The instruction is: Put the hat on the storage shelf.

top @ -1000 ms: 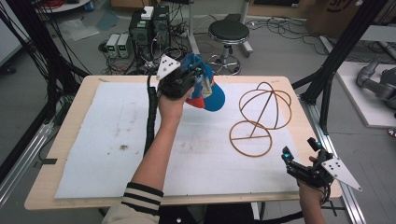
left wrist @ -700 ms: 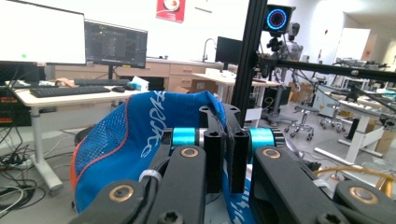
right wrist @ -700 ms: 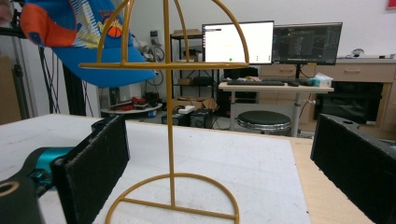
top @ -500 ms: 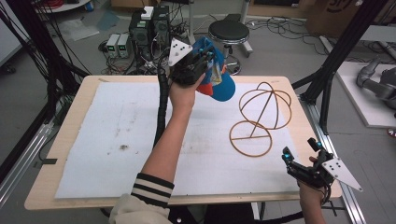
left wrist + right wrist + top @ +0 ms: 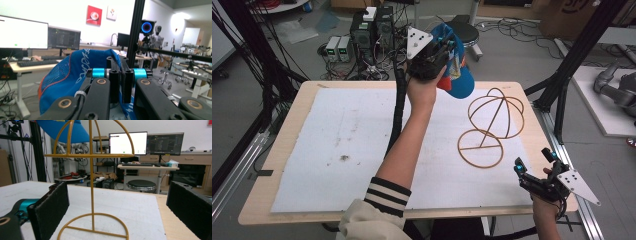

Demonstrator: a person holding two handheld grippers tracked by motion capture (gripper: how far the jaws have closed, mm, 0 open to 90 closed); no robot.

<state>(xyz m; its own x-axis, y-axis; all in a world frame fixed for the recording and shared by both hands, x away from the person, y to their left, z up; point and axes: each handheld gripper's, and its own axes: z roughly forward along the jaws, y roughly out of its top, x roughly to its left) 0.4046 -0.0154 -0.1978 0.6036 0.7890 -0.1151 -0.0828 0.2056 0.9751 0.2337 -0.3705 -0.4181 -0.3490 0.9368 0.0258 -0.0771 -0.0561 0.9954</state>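
1. The left gripper [image 5: 443, 50] is held high beyond the far edge of the table [image 5: 302, 102], its jaws clamped on the fabric of a blue cap [image 5: 459, 80]; in the left gripper view the jaws are seen pressed together with the cap [image 5: 75, 72] bunched around them.
2. To the right of that gripper and lower down, a gold wire cap stand [image 5: 489, 125] is stood upright on the white mat [image 5: 337, 145].
3. The step in hand is judged to be carrying the cap over to the stand's dome. The cap should be kept well above the wire, opening downward, and lowered only once centred.
4. The right gripper [image 5: 534, 170] is rested at the table's near right corner, jaws apart, with the stand [image 5: 92, 182] framed between them but untouched.
5. Compared with a second ago, the cap has been lifted higher and carried farther from the person; the right gripper is unmoved.
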